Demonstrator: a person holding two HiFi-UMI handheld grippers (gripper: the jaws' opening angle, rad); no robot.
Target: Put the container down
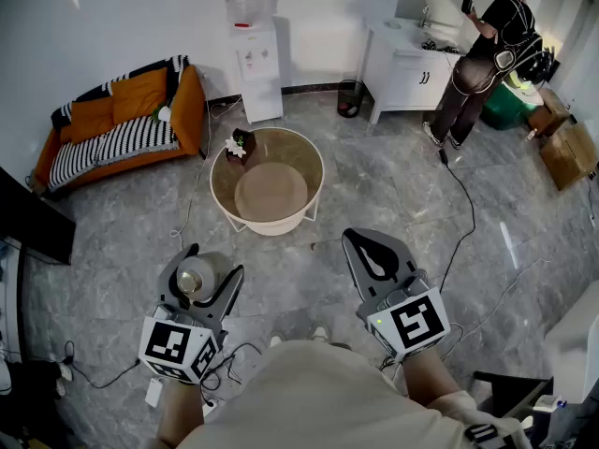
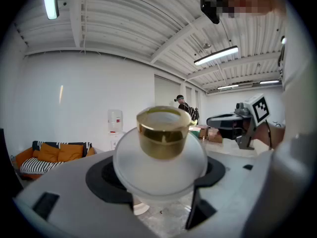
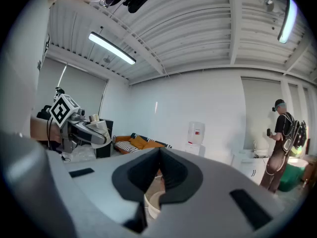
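Observation:
A frosted white container [image 1: 198, 276] with a gold lid [image 2: 163, 132] sits between the jaws of my left gripper [image 1: 215, 261], which is shut on its round body [image 2: 159, 163]. I hold it upright at waist height above the grey floor, short of the round table [image 1: 223, 168]. My right gripper [image 1: 367, 247] hovers to the right at the same height, jaws shut with nothing between them [image 3: 159, 170]. Each gripper shows in the other's view: the right gripper [image 2: 233, 123] and the left gripper [image 3: 79, 129].
The round table carries a small flower pot [image 1: 239, 145]. Behind it stand a water dispenser [image 1: 255, 54] and an orange sofa [image 1: 122, 120]. A person [image 1: 487, 54] stands at a white cabinet [image 1: 402, 68] at the back right. Cables [image 1: 463, 204] run across the floor.

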